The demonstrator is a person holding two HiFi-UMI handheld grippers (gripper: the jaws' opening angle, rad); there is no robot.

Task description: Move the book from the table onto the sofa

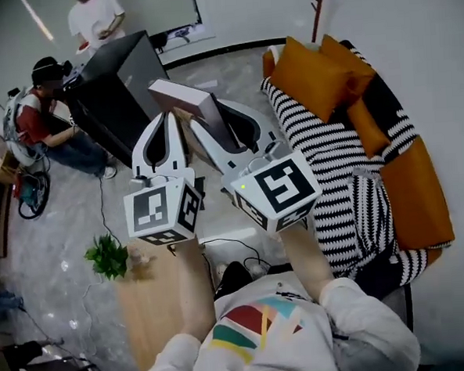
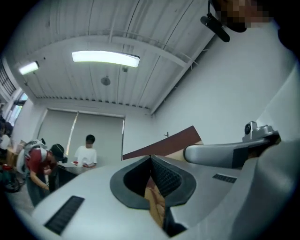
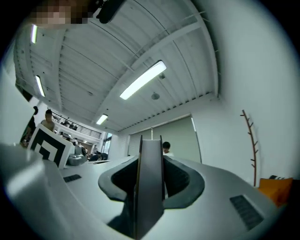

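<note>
The book [image 1: 186,96] is off the table and up in the air, gripped by both grippers. The right gripper [image 1: 226,117] has its jaws clenched on the book's edge, which stands upright between them. The left gripper [image 1: 167,120] pinches a thin tan part of it, with the dark red cover jutting past the jaw tips. The sofa [image 1: 421,193], draped with a striped blanket [image 1: 323,144], lies to the right of the jaws.
</note>
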